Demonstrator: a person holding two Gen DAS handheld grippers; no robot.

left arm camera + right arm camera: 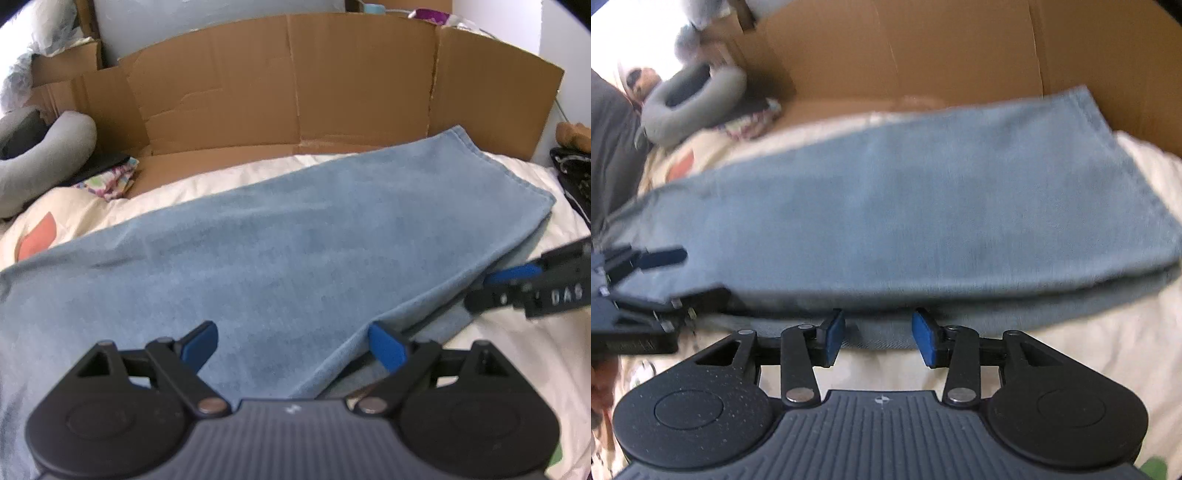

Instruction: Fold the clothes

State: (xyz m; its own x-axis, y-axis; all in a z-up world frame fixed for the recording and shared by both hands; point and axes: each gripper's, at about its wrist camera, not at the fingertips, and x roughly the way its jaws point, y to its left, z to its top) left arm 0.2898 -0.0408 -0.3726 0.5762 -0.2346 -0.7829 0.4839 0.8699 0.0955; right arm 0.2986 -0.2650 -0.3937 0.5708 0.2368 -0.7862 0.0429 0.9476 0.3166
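blue jeans (295, 236): folded in two along their length, flat on bed (517, 354) | left gripper (293, 349): jaws wide, empty, over near edge | right gripper (879, 338): jaws half open, empty, at edge, likely to take next fold

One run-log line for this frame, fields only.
stage: mid-fold | item: blue cloth folded over on bed | left gripper: open over cloth | right gripper: open at near edge

Jeans (295, 236): light blue denim, folded lengthwise into a long double layer, lying flat and aslant across the cream bedding (517, 354), hem end nearest the cardboard (295, 85).
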